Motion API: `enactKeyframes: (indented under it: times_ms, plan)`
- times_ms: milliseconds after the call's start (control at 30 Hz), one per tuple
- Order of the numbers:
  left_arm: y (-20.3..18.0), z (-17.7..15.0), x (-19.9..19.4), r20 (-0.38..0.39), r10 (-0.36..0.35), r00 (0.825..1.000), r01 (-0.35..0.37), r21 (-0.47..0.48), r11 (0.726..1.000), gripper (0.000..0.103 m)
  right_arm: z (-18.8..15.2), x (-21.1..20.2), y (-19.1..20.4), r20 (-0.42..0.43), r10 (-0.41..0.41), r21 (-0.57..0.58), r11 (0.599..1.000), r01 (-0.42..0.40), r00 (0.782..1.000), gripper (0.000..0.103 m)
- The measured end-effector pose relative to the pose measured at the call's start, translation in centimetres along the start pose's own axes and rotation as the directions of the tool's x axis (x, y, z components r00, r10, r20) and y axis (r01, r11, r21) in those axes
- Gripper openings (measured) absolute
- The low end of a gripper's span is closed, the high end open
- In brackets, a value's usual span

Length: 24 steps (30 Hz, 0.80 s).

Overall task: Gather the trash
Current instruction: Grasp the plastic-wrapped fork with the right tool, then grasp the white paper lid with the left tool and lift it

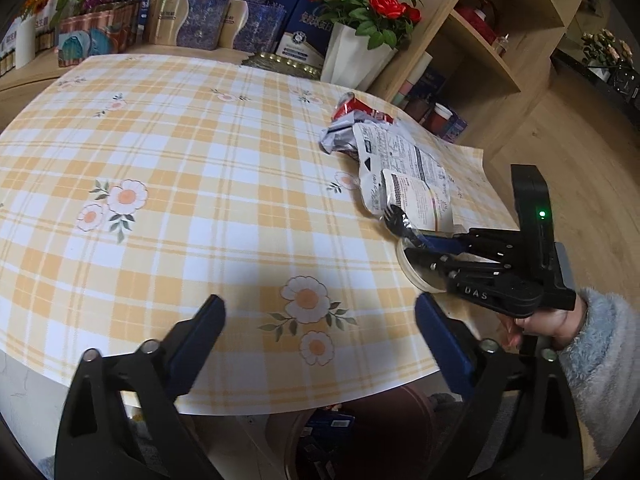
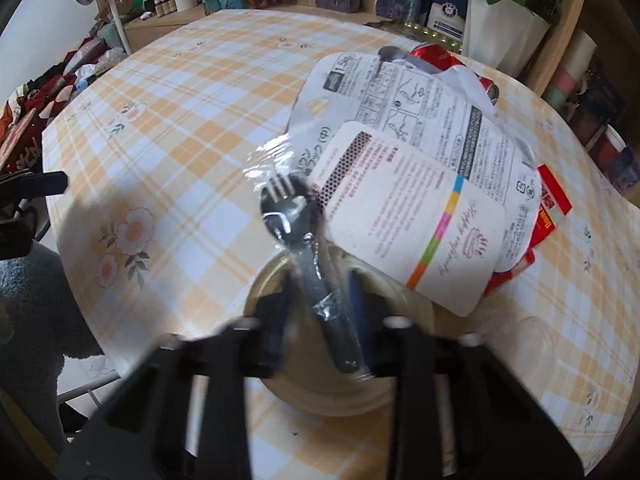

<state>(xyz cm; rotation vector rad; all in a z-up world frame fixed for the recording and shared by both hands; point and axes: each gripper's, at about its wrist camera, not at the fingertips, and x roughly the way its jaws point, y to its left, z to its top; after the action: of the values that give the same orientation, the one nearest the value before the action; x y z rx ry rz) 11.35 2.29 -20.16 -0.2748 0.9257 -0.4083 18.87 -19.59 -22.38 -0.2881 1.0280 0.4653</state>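
My right gripper is shut on a black plastic spork in a clear wrapper; it also shows in the left wrist view, holding the spork over a round cream lid. The lid lies under the right fingers. Beyond it lies a pile of trash: a white card, a printed white package, red wrappers and a crushed red packet. My left gripper is open and empty above the table's near edge.
The table has a yellow checked cloth with flowers. A white vase of red roses, boxes and a wooden shelf stand at the far side. A brown bin sits below the table edge.
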Motion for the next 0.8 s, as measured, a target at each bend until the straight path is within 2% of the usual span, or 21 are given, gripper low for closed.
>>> enactKeyframes:
  times_ms: [67, 200, 267, 367, 467, 567, 700, 800]
  plan:
    - [-0.3, 0.2, 0.4, -0.021, -0.001, 1.0, 0.001, 0.004, 1.0, 0.078, -0.3, -1.1, -0.1, 0.047, 0.012, 0.023, 1.0, -0.013, 0.999, 0.018]
    - [-1.3, 0.7, 0.9, -0.024, -0.025, 0.999, 0.025, 0.022, 0.999, 0.078, -1.3, -4.8, -1.3, 0.193, 0.026, 0.15, 0.987, -0.055, 0.981, 0.017]
    - [-2.0, 1.1, 1.3, -0.028, -0.049, 0.998, 0.05, 0.036, 0.998, 0.078, -2.2, -6.6, -2.5, 0.258, 0.011, 0.242, 0.967, -0.076, 0.966, 0.017]
    - [-3.4, 1.8, 2.4, -0.042, -0.093, 0.995, 0.095, 0.051, 0.994, 0.078, -3.7, -8.6, -3.6, 0.31, -0.001, 0.336, 0.936, -0.109, 0.951, 0.016]
    - [-4.1, 2.9, 4.2, -0.078, -0.182, 0.98, 0.181, -0.021, 0.983, 0.077, -5.0, -9.7, -3.6, 0.322, -0.011, 0.361, 0.926, -0.112, 0.947, 0.016]
    - [-4.2, 4.1, 6.4, -0.096, -0.26, 0.961, 0.248, -0.119, 0.961, 0.063, -6.1, -10.0, -3.5, 0.312, -0.026, 0.365, 0.926, -0.095, 0.95, 0.016]
    - [-4.7, 5.7, 9.3, -0.109, -0.278, 0.954, 0.258, -0.169, 0.951, 0.055, -7.5, -10.1, -3.8, 0.304, -0.047, 0.383, 0.92, -0.077, 0.951, 0.016]
    - [-4.6, 6.6, 11.1, -0.12, -0.266, 0.957, 0.239, -0.196, 0.951, 0.048, -8.2, -9.8, -4.2, 0.295, -0.056, 0.395, 0.916, -0.069, 0.954, 0.016]
